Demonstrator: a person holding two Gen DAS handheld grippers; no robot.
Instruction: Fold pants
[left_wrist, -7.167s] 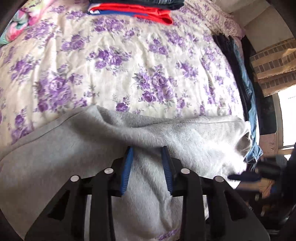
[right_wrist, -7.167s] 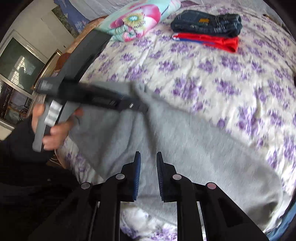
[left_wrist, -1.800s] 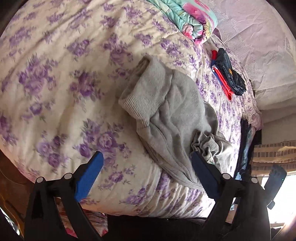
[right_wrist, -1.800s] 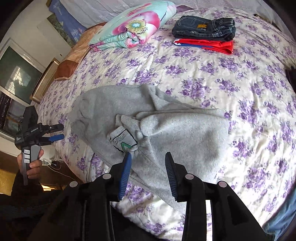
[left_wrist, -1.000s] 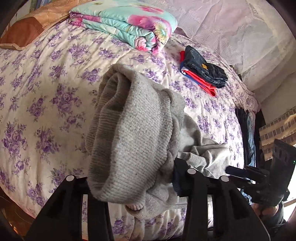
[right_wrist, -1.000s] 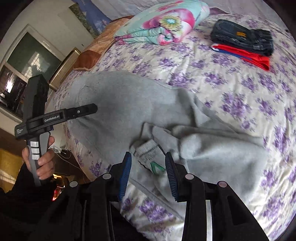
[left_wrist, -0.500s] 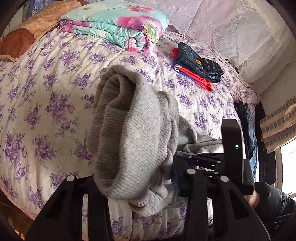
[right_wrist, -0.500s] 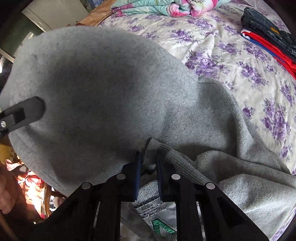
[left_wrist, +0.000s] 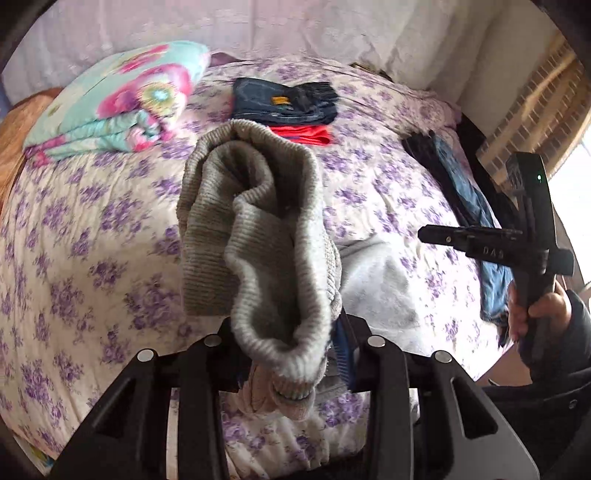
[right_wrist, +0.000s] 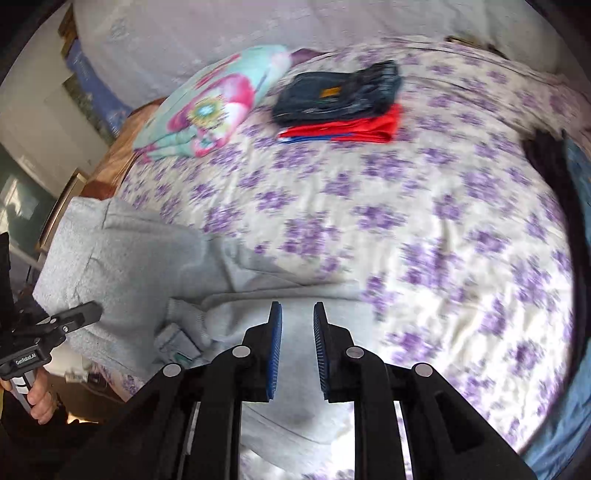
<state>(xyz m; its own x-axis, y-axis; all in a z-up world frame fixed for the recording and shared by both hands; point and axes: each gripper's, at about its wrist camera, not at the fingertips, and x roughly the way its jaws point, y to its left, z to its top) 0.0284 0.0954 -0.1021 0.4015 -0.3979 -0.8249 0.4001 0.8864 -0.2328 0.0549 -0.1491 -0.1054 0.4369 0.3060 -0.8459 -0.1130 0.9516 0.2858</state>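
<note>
Lifting the grey sweatpants' ribbed cuff (left_wrist: 258, 236) in the left tongs (left_wrist: 291, 354), above the floral bedspread (left_wrist: 92, 229); right tongs (right_wrist: 297, 350) narrowly parted, holding nothing. Next, probably: laying cuff toward waistband.

Folded jeans (right_wrist: 338, 92) atop red cloth (right_wrist: 347, 128) — beside a floral blanket (right_wrist: 210, 105).

Open bedspread (right_wrist: 424, 229) lies ahead; folded jeans (right_wrist: 336, 92) and blanket (right_wrist: 210, 107) block the far end.
</note>
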